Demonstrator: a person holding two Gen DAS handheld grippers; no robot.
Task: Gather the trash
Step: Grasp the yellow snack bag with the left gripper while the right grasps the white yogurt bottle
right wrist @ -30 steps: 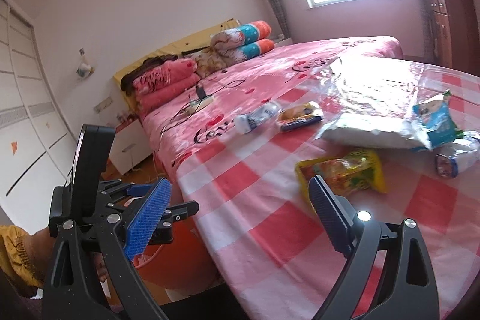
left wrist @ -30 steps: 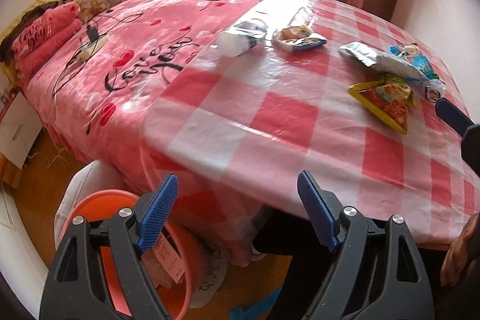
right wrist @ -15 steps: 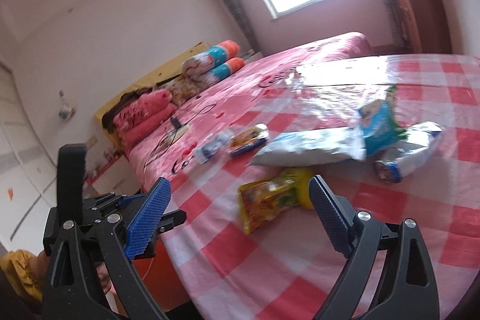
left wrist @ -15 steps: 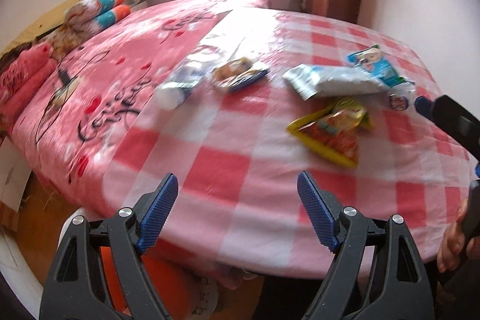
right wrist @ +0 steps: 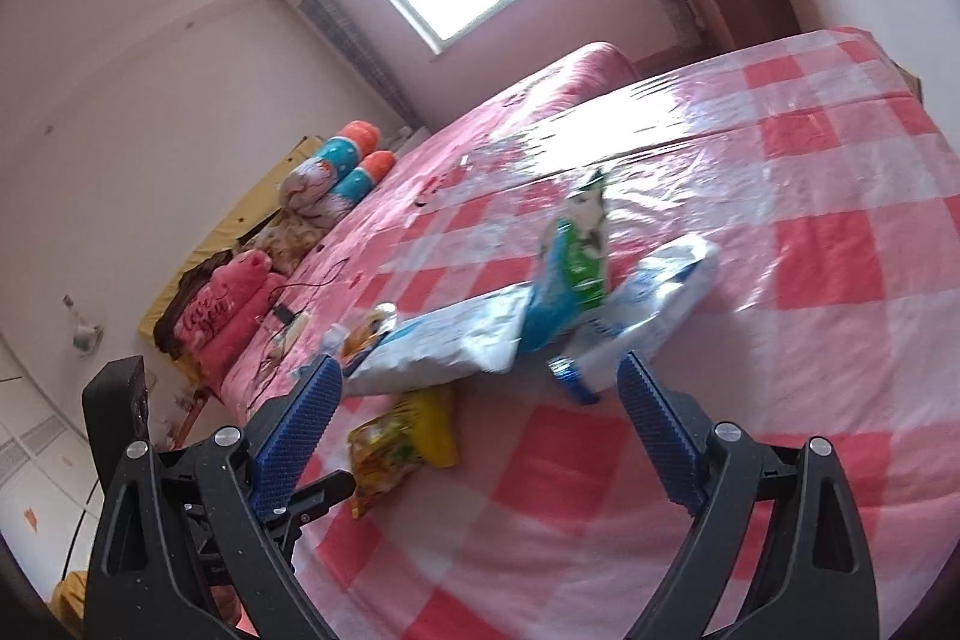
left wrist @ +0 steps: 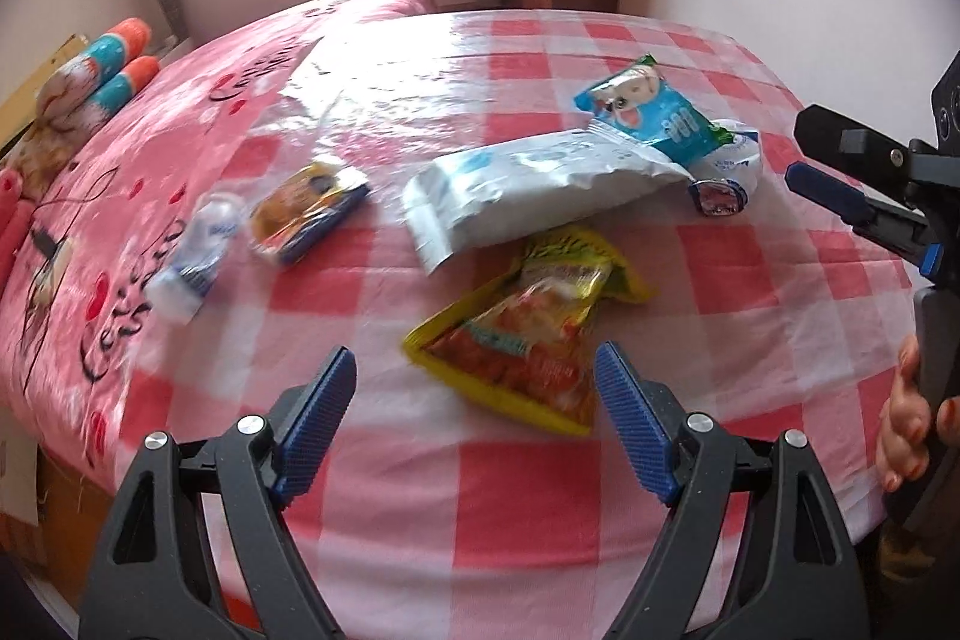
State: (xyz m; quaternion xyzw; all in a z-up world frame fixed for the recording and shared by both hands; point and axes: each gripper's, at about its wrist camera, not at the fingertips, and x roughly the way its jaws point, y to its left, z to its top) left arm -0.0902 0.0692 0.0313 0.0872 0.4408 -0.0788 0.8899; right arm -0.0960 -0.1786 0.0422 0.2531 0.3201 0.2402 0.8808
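Left wrist view: left tool [left wrist: 474,403] hangs over the checked tabletop [left wrist: 540,508], blue pads wide apart, nothing between them. Just beyond its tips lies a yellow snack packet [left wrist: 528,334]; farther off a long white pouch [left wrist: 528,187], a blue wrapper [left wrist: 651,112] lying over its right end, a small cup [left wrist: 723,184] at right. To the left, a small bottle [left wrist: 198,250] and an orange-blue packet [left wrist: 306,211]. Right tool [left wrist: 840,199] enters at right edge, a hand [left wrist: 906,418] on its grip. Right wrist view: right tool [right wrist: 480,400] also spread apart and empty, above the same litter; the yellow snack packet [right wrist: 399,445] near its left pad, the white pouch [right wrist: 450,340] beyond. Pink bed [right wrist: 420,196] behind.
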